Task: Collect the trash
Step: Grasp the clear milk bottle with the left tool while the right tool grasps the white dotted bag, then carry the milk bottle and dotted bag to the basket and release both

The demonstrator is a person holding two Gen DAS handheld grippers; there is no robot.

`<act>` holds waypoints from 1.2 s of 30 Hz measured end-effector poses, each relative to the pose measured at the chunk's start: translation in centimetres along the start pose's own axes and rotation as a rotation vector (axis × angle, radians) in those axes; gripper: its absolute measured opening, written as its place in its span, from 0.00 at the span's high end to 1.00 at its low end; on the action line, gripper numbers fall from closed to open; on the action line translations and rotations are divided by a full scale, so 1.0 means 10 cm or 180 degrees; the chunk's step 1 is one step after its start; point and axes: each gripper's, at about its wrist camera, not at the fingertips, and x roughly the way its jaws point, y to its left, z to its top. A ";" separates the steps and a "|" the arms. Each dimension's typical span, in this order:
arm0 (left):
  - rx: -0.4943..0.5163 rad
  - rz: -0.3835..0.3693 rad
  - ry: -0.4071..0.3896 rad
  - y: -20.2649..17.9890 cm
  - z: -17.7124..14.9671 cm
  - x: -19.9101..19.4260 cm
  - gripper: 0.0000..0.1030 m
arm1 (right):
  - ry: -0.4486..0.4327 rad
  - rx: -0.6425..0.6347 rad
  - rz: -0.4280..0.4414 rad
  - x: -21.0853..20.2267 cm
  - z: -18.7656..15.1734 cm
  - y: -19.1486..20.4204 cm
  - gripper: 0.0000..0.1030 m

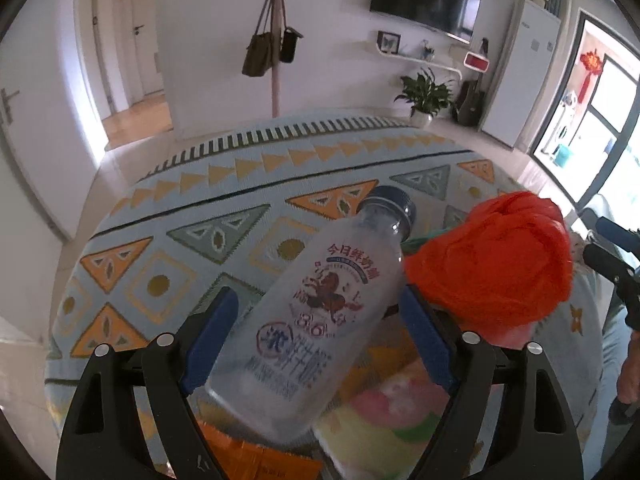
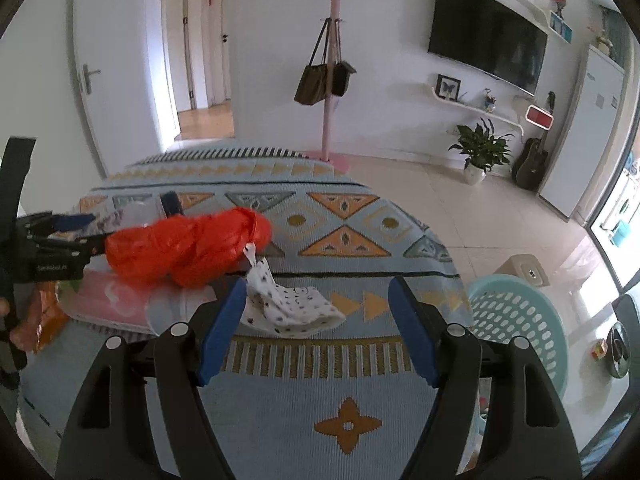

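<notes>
Left tool: the left tool [image 1: 316,320] is sitting with its blue pads spread wide on either side of the milk bottle [image 1: 316,320]; the right pad is touching the bottle's side, while a gap is showing at the left pad, so I cannot tell whether it is truly gripping.
Milk bottle: it is tilting between the pads, its dark blue cap [image 1: 394,206] pointing up and to the right, its frosted body carrying red and blue print.
Red bag: a crumpled orange-red plastic bag [image 1: 496,260] is lying just right of the bottle, touching or nearly touching its shoulder; in the right wrist view the same bag [image 2: 188,244] is lying on the bench beside the left tool.
Other trash: an orange wrapper [image 1: 256,460] and a pink, yellow and green packet [image 1: 384,412] are lying beneath the bottle, close to the camera.
Right tool: the right tool [image 2: 316,328] is hovering with its fingers spread apart and holding nothing.
Spotted cloth: a white cloth with dark spots [image 2: 284,304] is lying crumpled on the bench, just beside the right tool's left pad and touching the red bag's lower edge.
Bench: the patterned cloth [image 2: 344,240] is covering the bench.
Basket: a pale teal basket [image 2: 516,320] is standing on the floor to the right of the bench.
</notes>
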 end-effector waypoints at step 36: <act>-0.0082 -0.0375 -0.0983 -0.76 0.19 -1.11 0.49 | -0.0509 0.0141 -0.0090 -0.65 0.06 -0.48 0.96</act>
